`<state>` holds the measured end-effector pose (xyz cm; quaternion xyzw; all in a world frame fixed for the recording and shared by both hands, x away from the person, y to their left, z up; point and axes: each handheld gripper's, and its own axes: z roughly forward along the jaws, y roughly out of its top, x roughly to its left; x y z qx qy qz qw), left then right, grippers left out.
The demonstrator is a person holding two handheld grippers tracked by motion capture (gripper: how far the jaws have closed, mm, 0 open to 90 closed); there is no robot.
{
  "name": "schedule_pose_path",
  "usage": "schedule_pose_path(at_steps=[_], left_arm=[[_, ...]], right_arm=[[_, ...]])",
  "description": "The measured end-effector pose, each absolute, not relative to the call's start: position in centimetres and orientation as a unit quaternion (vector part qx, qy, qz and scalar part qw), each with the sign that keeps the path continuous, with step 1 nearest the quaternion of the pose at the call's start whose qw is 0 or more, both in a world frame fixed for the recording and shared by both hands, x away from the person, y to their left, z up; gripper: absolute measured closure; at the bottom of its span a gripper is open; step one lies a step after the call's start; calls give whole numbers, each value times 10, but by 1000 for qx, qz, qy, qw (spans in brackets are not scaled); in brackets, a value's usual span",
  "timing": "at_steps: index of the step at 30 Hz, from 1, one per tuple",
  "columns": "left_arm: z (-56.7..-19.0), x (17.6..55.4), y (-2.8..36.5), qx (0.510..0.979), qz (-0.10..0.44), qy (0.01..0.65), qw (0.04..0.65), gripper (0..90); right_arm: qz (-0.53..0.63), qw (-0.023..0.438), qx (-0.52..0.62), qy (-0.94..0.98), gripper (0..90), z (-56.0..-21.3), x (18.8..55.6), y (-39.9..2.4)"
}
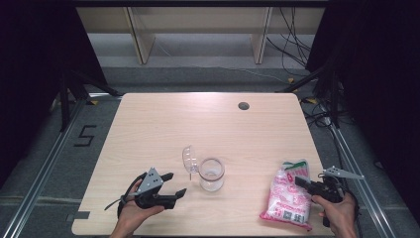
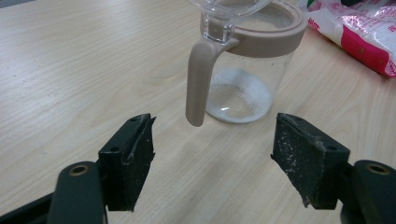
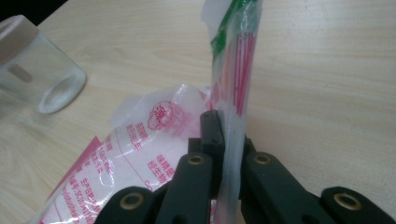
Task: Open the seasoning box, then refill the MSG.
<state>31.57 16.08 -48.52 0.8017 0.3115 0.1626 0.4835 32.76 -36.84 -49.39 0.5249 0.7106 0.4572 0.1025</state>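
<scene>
Jaws first: the left gripper (image 2: 212,158) stands spread wide with nothing between its pads, aimed straight at the jar (image 2: 247,60), while the right gripper (image 3: 223,140) is pressed together on the upright top edge of the pink-and-white bag (image 3: 140,158), pinching the plastic flat.

Risk number one sits with that bag. If its top is already cut open, and the right gripper view is too close to tell, any tilt could send white grains across the table (image 1: 163,124) rather than into the jar. A thin plastic edge could also slide out of the pinch.

Risk number two is the jar itself: its clear flip lid (image 1: 188,157) stands up on the side away from the bag, its beige tab (image 2: 200,79) hanging down toward the left gripper. A careless push there could tip or shove the jar, which looks light, with just a little white powder in the bottom.

Relative to the jar, the left gripper waits near, on its lid side; the bag and right gripper lie well apart on the other side.
</scene>
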Motion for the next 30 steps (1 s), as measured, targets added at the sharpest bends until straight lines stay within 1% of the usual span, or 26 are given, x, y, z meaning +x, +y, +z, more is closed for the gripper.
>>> schedule_pose_path(at_steps=[1, 3, 5, 6, 11, 13, 14, 17, 19, 21, 22, 26, 28, 30], left_arm=[[-485, 316, 161, 802, 164, 306, 485, 287], [-486, 316, 160, 798, 158, 312, 491, 287], [-486, 315, 160, 795, 156, 318, 492, 287], [-485, 316, 160, 794, 158, 313, 496, 287], [-484, 316, 161, 796, 161, 307, 496, 287], [-485, 315, 160, 793, 154, 318, 497, 287], [-483, 316, 162, 802, 164, 300, 489, 287], [-484, 315, 160, 790, 154, 319, 500, 287], [-483, 316, 160, 790, 154, 319, 500, 287], [-483, 315, 160, 794, 154, 314, 497, 287], [-483, 314, 159, 798, 154, 311, 493, 287], [-484, 313, 155, 798, 152, 307, 496, 287], [-484, 312, 153, 797, 153, 309, 496, 287], [-484, 309, 150, 801, 150, 305, 494, 287]], right_arm=[[468, 89, 534, 698, 900, -492, 325, -365], [475, 104, 516, 705, 900, -485, 323, -363], [473, 103, 522, 702, 900, -483, 320, -361], [482, 114, 505, 707, 900, -481, 320, -361], [496, 137, 490, 703, 900, -470, 310, -356], [502, 137, 487, 701, 900, -466, 308, -355], [508, 139, 490, 695, 900, -464, 306, -354], [517, 146, 484, 691, 900, -458, 302, -353], [516, 141, 495, 685, 900, -455, 299, -352], [524, 150, 488, 682, 900, -451, 297, -352], [526, 168, 474, 687, 900, -446, 295, -353], [533, 156, 477, 681, 900, -436, 290, -346], [536, 172, 465, 683, 900, -427, 288, -342], [539, 177, 457, 685, 900, -420, 287, -338]])
